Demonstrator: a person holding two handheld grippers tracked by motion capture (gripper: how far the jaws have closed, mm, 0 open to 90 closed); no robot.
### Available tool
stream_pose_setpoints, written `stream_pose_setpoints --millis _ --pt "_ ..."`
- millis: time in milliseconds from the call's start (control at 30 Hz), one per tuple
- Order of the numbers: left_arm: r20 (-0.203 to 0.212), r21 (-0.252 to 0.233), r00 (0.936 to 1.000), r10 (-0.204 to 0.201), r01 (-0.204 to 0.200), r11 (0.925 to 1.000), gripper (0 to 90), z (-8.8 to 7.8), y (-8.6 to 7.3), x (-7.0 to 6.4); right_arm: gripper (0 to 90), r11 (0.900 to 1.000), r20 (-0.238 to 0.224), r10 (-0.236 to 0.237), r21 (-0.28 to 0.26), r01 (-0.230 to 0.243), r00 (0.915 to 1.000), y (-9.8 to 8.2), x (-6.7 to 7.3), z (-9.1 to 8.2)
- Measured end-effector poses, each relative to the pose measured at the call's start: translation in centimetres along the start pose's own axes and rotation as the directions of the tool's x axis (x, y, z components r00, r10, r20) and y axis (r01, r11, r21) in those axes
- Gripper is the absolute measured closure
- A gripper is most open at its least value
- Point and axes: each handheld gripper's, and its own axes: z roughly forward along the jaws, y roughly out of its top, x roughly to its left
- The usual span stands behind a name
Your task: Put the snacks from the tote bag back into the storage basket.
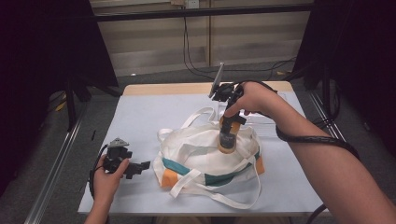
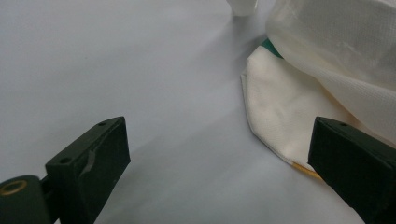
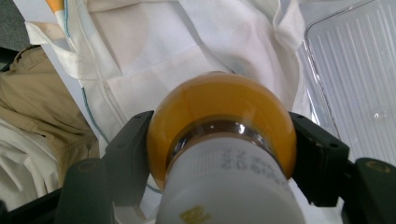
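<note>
**Right tool carrying bottle over bag; left tool idle**

The right tool point(image 1: 228, 135) is clamped on an amber bottle point(image 3: 222, 123) with a white cap, jaws against its sides near the shoulder. The bottle hangs base-down over the white cloth bag point(image 1: 205, 154), long axis near vertical, cap up toward the hand. Judged step: lowering the bottle into or onto the bag; whether the mouth is open cannot be told. A clear ribbed tray point(image 3: 355, 74) lies just beside the bag. The left tool point(image 2: 219, 163) rests wide open and empty on the bench point(image 1: 140, 121), near the bag's corner. Next move calls for a steady descent, then release
</note>
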Motion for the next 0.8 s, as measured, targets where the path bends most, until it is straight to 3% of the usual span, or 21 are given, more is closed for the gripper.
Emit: stream_pose_setpoints --millis 800 --pt "-0.004 0.002 0.9999 0.015 -0.015 0.9999 5.1 -0.1 -0.1 0.0 30.4 1.000 0.016 -0.011 -0.011 0.012 0.9998 0.8 -0.2 -2.3"
